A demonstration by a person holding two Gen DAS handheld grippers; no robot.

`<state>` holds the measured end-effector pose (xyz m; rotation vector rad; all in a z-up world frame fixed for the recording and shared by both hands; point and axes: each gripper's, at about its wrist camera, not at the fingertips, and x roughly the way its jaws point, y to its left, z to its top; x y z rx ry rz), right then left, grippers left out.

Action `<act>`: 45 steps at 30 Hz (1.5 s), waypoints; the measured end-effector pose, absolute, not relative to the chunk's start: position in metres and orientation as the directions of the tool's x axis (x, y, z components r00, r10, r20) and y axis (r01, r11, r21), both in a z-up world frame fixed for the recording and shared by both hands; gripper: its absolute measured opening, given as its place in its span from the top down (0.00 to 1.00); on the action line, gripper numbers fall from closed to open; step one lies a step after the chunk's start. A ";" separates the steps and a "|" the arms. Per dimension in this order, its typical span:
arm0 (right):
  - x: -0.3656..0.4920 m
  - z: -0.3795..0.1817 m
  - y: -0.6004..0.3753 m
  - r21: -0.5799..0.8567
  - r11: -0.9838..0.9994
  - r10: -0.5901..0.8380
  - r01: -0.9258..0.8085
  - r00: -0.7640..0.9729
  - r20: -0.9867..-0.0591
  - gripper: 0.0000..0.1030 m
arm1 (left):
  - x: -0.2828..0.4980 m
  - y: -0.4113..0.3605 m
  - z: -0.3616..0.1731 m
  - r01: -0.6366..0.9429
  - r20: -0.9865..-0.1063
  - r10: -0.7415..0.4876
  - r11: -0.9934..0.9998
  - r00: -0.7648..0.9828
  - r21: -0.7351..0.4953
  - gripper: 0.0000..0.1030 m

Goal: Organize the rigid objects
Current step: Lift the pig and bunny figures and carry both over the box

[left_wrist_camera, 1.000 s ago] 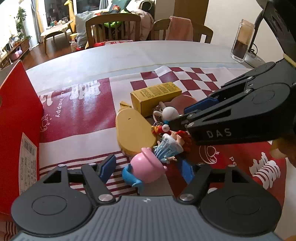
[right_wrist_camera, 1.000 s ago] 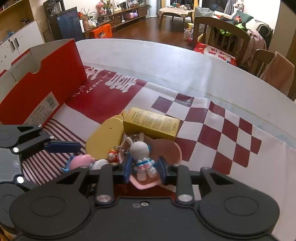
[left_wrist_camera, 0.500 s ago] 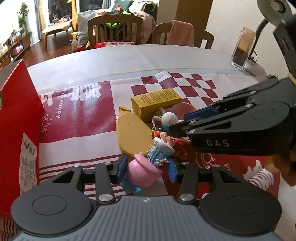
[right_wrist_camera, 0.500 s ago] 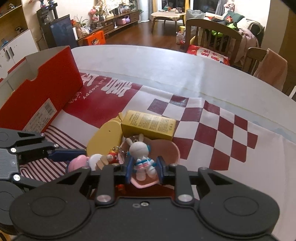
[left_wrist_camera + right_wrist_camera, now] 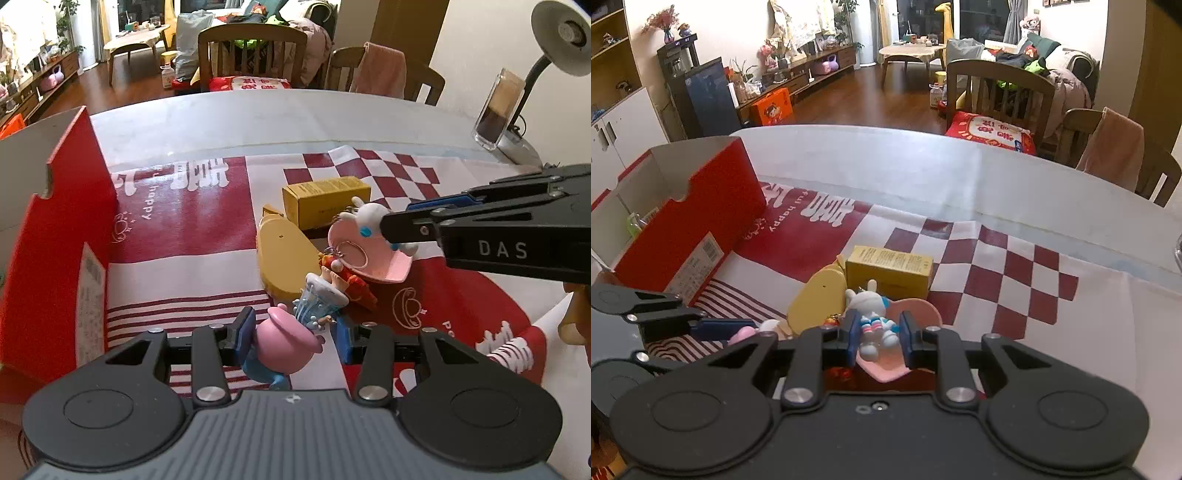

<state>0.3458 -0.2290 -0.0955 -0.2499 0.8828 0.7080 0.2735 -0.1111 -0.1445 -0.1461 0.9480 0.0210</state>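
My left gripper (image 5: 295,338) is shut on a small figure with a pink hat (image 5: 284,343), held just above the cloth. My right gripper (image 5: 877,334) has a white rabbit figure (image 5: 870,317) between its blue pads, and its jaws are closing on it. From the left wrist view the rabbit (image 5: 369,216) hangs at the right gripper's (image 5: 397,218) tips with a key ring below it. Under it a pink heart-shaped dish (image 5: 380,264) is tipped up. A red-haired figure (image 5: 347,280), a yellow oval piece (image 5: 284,254) and a yellow box (image 5: 327,201) lie close by.
An open red shoe box (image 5: 687,221) stands at the left on the red-and-white cloth (image 5: 1015,280). A glass jar (image 5: 498,107) and a desk lamp (image 5: 561,37) sit at the table's far right. Wooden chairs (image 5: 1001,92) line the far side.
My left gripper closed around the pink-hatted figure and rose with it. My right gripper narrowed on the rabbit and rose too, and the pink dish tipped up.
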 end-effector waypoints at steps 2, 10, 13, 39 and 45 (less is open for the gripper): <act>0.343 -0.089 -0.232 0.084 0.750 0.467 -0.656 0.435 -0.770 0.79 | 0.270 -0.109 -0.139 -0.091 -0.810 -0.049 0.988 0.585 -0.125 0.58; 0.327 -0.063 -0.242 0.089 0.753 0.489 -0.652 0.463 -0.739 0.79 | 0.258 -0.103 -0.112 -0.119 -0.795 -0.062 0.979 0.603 -0.167 0.58; 0.321 -0.050 -0.245 0.090 0.752 0.501 -0.653 0.478 -0.722 0.79 | 0.254 -0.100 -0.102 -0.126 -0.788 -0.063 0.976 0.612 -0.176 0.58; 0.253 0.025 -0.174 0.061 0.700 0.578 -0.711 0.514 -0.633 0.79 | 0.204 -0.004 -0.014 -0.163 -0.737 -0.029 0.969 0.675 -0.187 0.58; 0.242 0.027 -0.132 0.052 0.683 0.587 -0.729 0.505 -0.633 0.79 | 0.192 0.040 -0.006 -0.174 -0.733 -0.004 0.971 0.680 -0.166 0.58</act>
